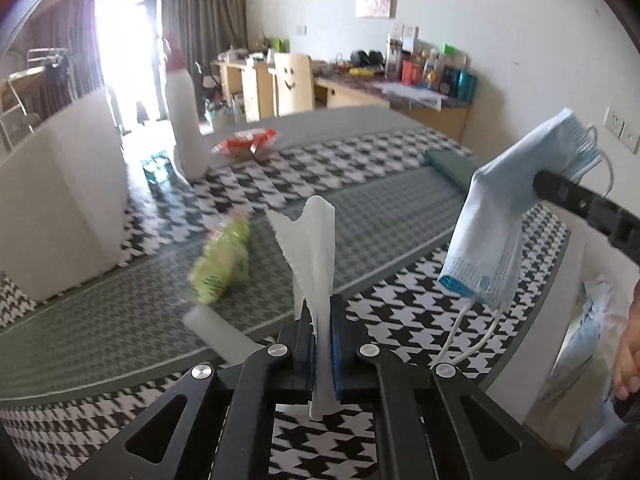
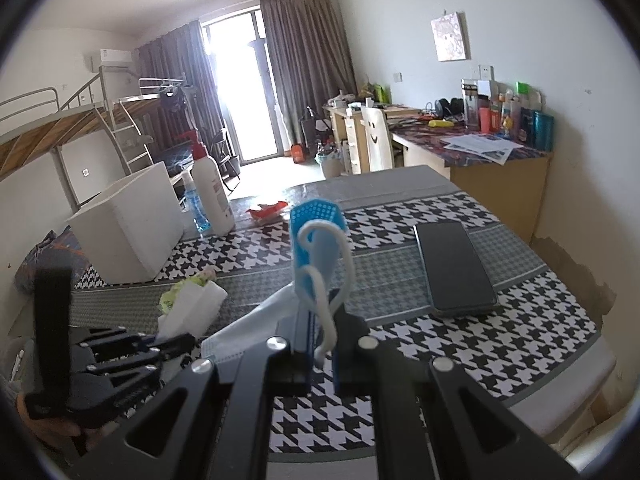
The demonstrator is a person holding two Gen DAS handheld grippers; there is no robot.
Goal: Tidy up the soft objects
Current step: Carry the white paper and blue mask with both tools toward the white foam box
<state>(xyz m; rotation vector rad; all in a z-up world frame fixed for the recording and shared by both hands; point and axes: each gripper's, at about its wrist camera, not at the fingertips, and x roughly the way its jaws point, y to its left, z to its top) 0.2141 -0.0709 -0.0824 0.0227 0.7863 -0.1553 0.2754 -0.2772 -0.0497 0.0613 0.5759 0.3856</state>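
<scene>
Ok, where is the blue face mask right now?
The face mask hangs off the table, pinched in the right claw. In the left wrist view it is on the right, above the houndstooth tablecloth and beside the tissue.

Houndstooth-cloth table [image 2: 460, 280]: white box [image 2: 128, 232] left, lotion bottle [image 2: 212, 196] behind, phone [image 2: 454, 266] right, green packet [image 1: 222, 260] centre, red packet [image 1: 246, 142] far.

Green packet [image 1: 222, 266] blurred; label illegible.

Matt black plastic left tool [image 1: 322, 336] pinches crinkled white paper tissue [image 1: 312, 248]; houndstooth tablecloth [image 1: 420, 304] looks woven.
</scene>
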